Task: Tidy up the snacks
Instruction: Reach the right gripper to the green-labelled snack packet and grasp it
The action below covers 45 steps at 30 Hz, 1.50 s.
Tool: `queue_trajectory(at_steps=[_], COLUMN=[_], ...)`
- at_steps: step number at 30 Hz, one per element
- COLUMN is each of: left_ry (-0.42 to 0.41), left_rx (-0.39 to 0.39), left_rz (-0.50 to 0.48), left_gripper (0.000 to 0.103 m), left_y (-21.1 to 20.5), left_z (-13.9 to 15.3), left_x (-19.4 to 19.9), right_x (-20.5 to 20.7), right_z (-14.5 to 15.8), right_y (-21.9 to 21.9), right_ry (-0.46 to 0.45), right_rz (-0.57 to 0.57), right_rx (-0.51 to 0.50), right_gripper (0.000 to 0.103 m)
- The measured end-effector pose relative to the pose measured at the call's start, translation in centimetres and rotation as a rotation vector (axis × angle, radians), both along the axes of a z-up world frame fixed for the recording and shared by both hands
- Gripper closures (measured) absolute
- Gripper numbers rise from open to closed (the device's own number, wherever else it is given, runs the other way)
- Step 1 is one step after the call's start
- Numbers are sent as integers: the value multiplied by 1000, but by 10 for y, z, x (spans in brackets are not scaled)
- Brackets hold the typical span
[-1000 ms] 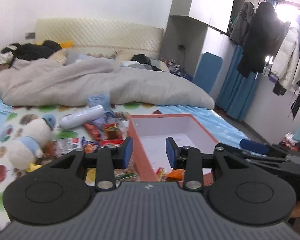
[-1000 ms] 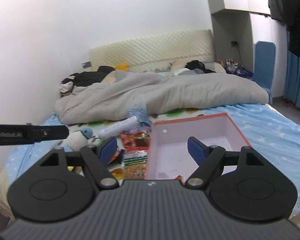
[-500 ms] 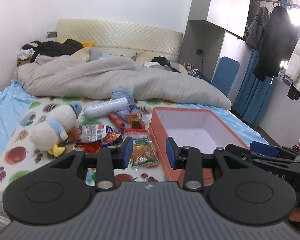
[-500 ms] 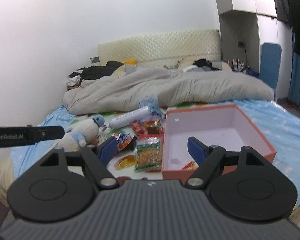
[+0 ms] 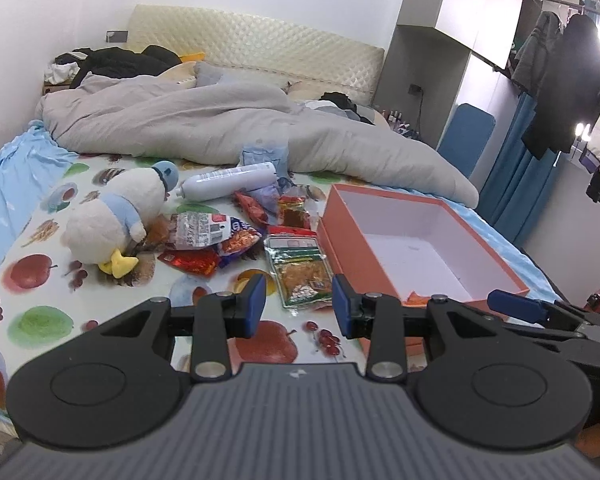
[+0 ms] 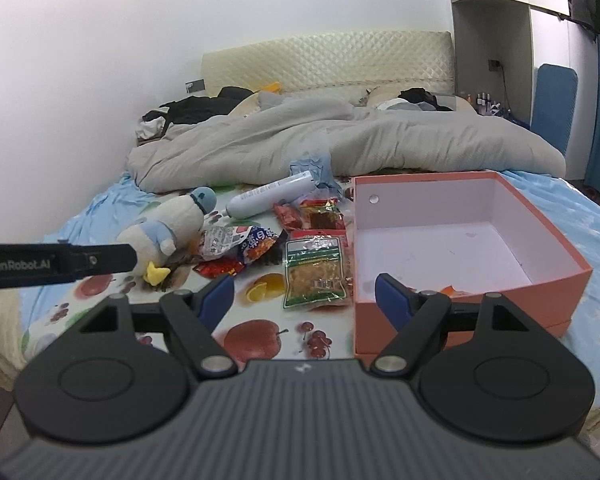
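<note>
An open orange box (image 5: pixel 352 246) (image 6: pixel 548 240) with a white inside sits on the bed; an orange packet (image 6: pixel 450 290) lies in its near corner. Left of it lie several snack packets: a clear green-topped bag (image 5: pixel 302 270) (image 6: pixel 315 270), red packets (image 5: pixel 292 210) (image 6: pixel 320 214), and a silver-blue bag (image 5: pixel 212 232) (image 6: pixel 240 240). My left gripper (image 5: pixel 298 307) is open and empty, above the bed's near edge before the clear bag. My right gripper (image 6: pixel 305 298) is open and empty, in front of the box's left wall.
A plush duck (image 5: pixel 116 216) (image 6: pixel 168 224) lies left of the packets. A white bottle (image 5: pixel 228 186) (image 6: pixel 270 198) and a blue bag (image 5: pixel 264 156) lie behind them. A grey duvet (image 5: pixel 220 120) covers the far bed. Clothes hang at the right (image 5: pixel 568 80).
Both grippers have pulled back and risen, so more of the bed, the packets and the box shows. Both stay open and empty.
</note>
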<state>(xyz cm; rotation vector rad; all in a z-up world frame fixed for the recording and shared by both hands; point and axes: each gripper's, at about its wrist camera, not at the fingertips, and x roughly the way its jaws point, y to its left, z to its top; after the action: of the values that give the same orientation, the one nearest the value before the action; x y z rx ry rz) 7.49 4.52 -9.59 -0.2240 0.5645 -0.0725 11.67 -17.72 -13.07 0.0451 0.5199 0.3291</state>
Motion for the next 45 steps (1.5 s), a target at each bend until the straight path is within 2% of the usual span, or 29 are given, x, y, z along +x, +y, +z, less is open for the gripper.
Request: queue_trajectory(at_steps=[11,26,35,37,39,44,45], left_ry=[62,113,192,201,211,242,247], left_rx=[29,23,45,44,46,23,18], left_rz=[30,76,108,118,123,121,122], left_gripper=[62,62,62,59,52,50,47], left_y=[34,63,89,94,100,112,114], left_z=[-25,-61,-97,-106,-115,-138,-143], left_x=[44,102,148,160,172,203,210], right_x=[30,74,104,115,123,148,154], right_z=[-28,-41,-61,-68,-76,-104,-109], right_y=[24,53,87,95,103,116,118], right_ry=[24,10,25,31,34,77,85], right_rz=[17,67,117,119,126,142,140], right_rx=[-1,-24,-42,-48,-68,-116,-126], right_gripper=[24,24,24,24,24,25,25])
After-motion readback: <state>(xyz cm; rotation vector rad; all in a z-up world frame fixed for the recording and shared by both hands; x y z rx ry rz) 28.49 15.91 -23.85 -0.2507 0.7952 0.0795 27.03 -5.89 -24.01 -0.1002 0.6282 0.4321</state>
